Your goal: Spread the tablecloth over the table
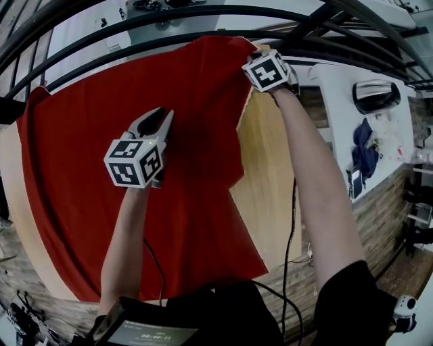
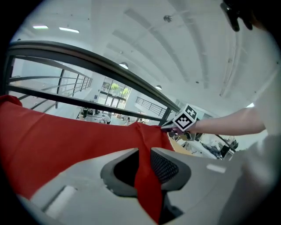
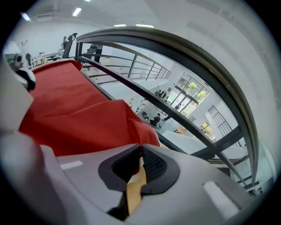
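The tablecloth [image 1: 135, 135], red, lies over the left and centre of the wooden tabletop [image 1: 267, 176]. A tapering strip of bare wood is exposed along the right side, where the cloth edge runs in a zigzag and is partly folded. The far edge of the cloth sits close to the black railing [image 1: 203, 17] beyond the tabletop. The right tool [image 3: 141, 148] is at the far right corner of the cloth with its jaws clenched on the cloth edge. In the right gripper view, red fabric sits at the jaw tips and bare wood shows below them. The left tool [image 1: 161, 116] hangs over the middle of the cloth. In the left gripper view, a raised fold of red fabric passes between its jaws, which stand partly apart. The pads appear not to clamp the fold, though the fabric fills most of the gap and this reading is not certain. The step in hand is judged to be pulling the cloth across to cover the right side. The corner is secured and the centre is being released. The next move calls for drawing the held corner to the right, towards the uncovered far corner of the tabletop, while keeping the fabric low and taut so that the folded edge opens out. Clear the left tool of the fold first, otherwise it drags against the pull. The near right edge then needs the same treatment.
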`<state>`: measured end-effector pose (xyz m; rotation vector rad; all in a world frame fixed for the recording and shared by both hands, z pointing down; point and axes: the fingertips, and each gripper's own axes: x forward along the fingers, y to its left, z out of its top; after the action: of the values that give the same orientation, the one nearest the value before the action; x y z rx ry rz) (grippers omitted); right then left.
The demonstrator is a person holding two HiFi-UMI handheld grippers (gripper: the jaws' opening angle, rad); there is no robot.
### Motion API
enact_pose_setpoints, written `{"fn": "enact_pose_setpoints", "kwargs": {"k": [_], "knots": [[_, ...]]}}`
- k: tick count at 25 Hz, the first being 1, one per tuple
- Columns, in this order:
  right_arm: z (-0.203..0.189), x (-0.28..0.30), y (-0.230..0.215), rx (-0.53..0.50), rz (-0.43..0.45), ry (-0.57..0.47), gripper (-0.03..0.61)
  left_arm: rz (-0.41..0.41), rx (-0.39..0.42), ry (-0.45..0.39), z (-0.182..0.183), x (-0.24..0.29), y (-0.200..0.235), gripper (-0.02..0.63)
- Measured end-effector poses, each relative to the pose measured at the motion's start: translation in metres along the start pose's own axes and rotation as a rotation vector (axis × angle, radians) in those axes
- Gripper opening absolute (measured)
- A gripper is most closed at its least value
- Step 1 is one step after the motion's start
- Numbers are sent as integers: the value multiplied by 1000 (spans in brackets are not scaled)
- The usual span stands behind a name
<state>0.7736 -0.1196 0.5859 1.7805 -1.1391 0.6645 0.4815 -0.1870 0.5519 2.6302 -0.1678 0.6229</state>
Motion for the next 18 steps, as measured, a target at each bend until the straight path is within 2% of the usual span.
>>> {"fn": "enact_pose_setpoints", "kwargs": {"k": [2,4,7,9,13,16,18], "knots": [[-12,2,-28,2,-14,8,17,5,4,22,-3,8,-8,84],[-12,5,-49,-48,-7,-14,17,5,35,69,-11,20,-24,84],[5,12,-70,-259,-23,-77,17,22,72,111,-24,46,-46,86],[6,19,-81,-386,-58,-81,17,38,88,126,-31,65,-57,95],[30,34,-102,-560,-174,-138,17,86,183,143,-27,98,-58,141],[68,27,-111,-526,-235,-258,21,138,199,142,-14,108,-40,141],[71,29,-103,-418,-162,-273,77,170,159,120,-8,105,-27,111]]}}
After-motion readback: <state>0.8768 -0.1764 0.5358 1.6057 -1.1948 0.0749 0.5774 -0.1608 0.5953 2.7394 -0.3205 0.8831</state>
